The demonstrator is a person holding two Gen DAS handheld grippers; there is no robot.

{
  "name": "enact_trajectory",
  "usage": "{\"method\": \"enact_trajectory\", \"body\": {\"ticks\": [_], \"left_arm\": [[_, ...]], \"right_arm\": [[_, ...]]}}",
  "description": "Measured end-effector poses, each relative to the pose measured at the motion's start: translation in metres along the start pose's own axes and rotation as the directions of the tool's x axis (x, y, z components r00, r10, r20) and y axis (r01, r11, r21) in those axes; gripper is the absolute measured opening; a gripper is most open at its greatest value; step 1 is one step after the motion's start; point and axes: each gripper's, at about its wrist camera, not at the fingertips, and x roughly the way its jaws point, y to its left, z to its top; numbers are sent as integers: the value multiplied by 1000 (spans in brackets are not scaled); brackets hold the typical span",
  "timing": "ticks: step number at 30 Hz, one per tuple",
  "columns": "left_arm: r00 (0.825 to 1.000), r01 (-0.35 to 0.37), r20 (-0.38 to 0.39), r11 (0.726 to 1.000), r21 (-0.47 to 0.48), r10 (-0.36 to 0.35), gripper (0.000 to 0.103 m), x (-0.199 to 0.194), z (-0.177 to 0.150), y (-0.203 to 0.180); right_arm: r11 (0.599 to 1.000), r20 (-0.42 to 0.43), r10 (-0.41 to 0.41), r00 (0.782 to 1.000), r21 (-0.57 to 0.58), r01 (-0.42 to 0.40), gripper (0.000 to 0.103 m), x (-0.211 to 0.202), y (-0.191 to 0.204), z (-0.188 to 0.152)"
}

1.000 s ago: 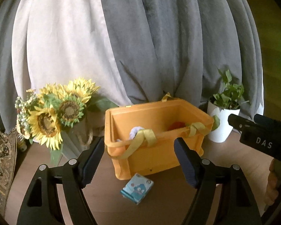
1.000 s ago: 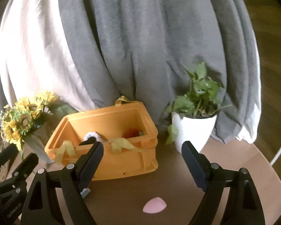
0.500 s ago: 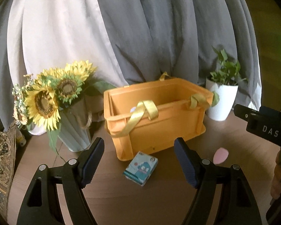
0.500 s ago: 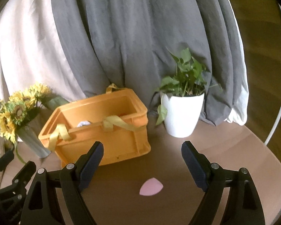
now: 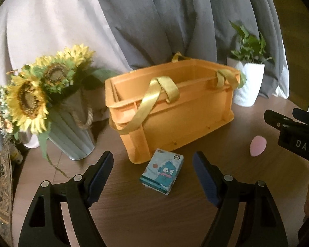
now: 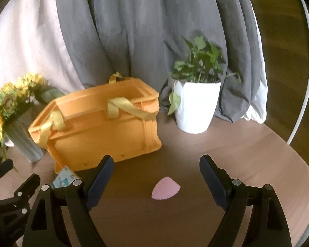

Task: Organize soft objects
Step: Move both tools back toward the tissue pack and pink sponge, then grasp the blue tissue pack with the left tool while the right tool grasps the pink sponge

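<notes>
An orange crate [image 5: 175, 111] with yellow ribbon handles stands on the round wooden table; it also shows in the right wrist view [image 6: 101, 127]. A small blue cartoon tissue pack [image 5: 162, 170] lies just in front of the crate, between the fingers of my open, empty left gripper [image 5: 153, 168]; it also shows in the right wrist view [image 6: 64, 179]. A pink teardrop sponge [image 6: 165, 188] lies on the table between the fingers of my open, empty right gripper [image 6: 156, 175]; it also shows in the left wrist view [image 5: 256, 148]. The crate's inside is hidden.
A sunflower bouquet in a grey ribbed vase [image 5: 70, 131] stands left of the crate. A white pot with a green plant [image 6: 195, 107] stands to its right. Grey and white curtains hang behind. The table edge [image 6: 294, 154] curves at the right.
Both grippers have dropped lower and drawn back from the crate. The crate's inside is no longer visible. The tissue pack and pink sponge now sit between the fingers.
</notes>
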Motion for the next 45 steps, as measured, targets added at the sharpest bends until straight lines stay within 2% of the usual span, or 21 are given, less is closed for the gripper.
{"method": "enact_trajectory", "body": {"ticks": [7, 19, 30, 36, 40, 42, 45], "left_arm": [[998, 31, -56, 999, 31, -29, 79, 33, -5, -2], [987, 70, -150, 994, 84, -57, 79, 78, -15, -9], [978, 87, -196, 991, 101, -66, 79, 100, -17, -16], [974, 90, -215, 991, 99, -67, 79, 109, -17, -17], [972, 96, -222, 992, 83, -76, 78, 111, -16, -19], [971, 100, -224, 992, 78, -80, 66, 112, -15, -20], [970, 111, -225, 990, 81, -91, 64, 111, -15, -22]], "right_arm": [[998, -52, -47, 998, 44, 49, 86, 25, -2, -14], [993, -145, -52, 988, 95, 66, 86, 62, -1, -33], [989, -203, -88, 975, 97, 110, 86, 82, -8, -37], [988, -237, -82, 968, 108, 111, 85, 92, -9, -37], [986, -255, -70, 964, 128, 106, 78, 98, -12, -38], [986, -261, -67, 963, 130, 103, 74, 99, -14, -38], [986, -269, -54, 962, 135, 93, 67, 100, -15, -39]]}}
